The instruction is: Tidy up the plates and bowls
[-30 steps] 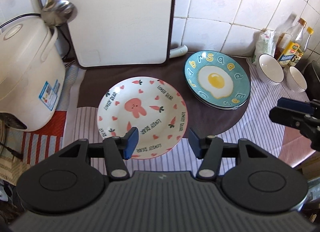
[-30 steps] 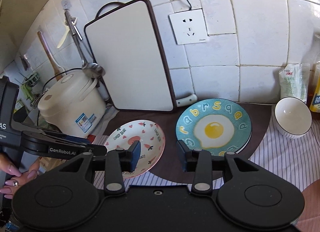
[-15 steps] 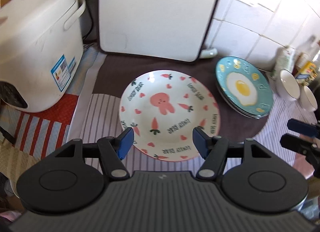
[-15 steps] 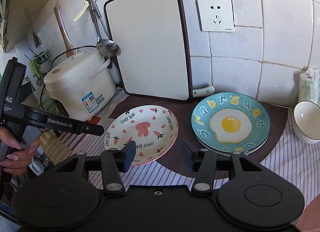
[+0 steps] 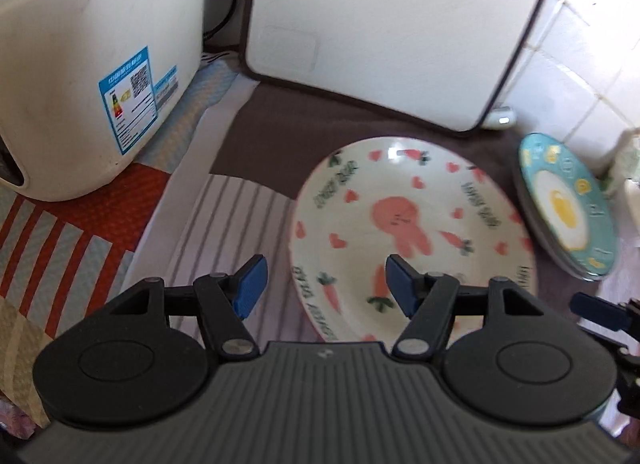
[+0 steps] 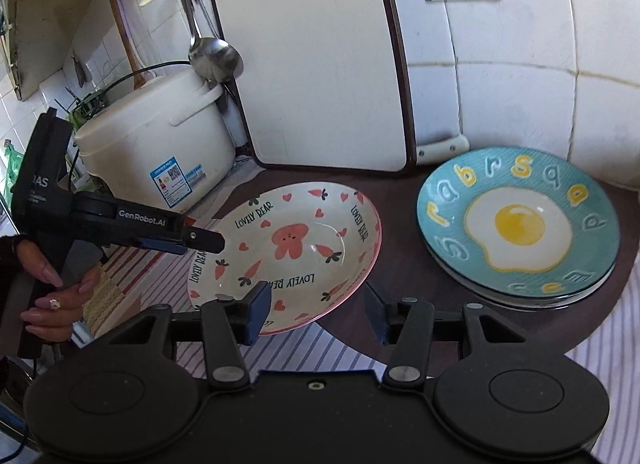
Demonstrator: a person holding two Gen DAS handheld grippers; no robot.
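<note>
A white plate with a pink rabbit and carrots [image 5: 404, 223] [image 6: 288, 252] lies flat, half on a brown round mat [image 6: 400, 264]. To its right sits a short stack of blue plates with a fried-egg picture [image 6: 516, 223] [image 5: 568, 207]. My left gripper [image 5: 326, 286] [image 6: 200, 240] hangs open low over the rabbit plate's left rim, its pads touching nothing. From the near side, my right gripper [image 6: 316, 312] [image 5: 592, 310] stands open at that plate's front right rim, pads clear of it.
A white rice cooker [image 5: 80, 63] [image 6: 160, 143] stands close on the left. A white cutting board [image 5: 400, 23] [image 6: 320, 63] leans on the tiled wall behind the plates, with a ladle [image 6: 216, 59] hanging beside it. A striped cloth [image 5: 240, 232] covers the counter. A person's hand [image 6: 52, 296] holds the left gripper.
Both grippers have come down and closer to the rabbit plate, and both jaws stand wider than a second ago. The left gripper has shifted toward the plate's left rim.
</note>
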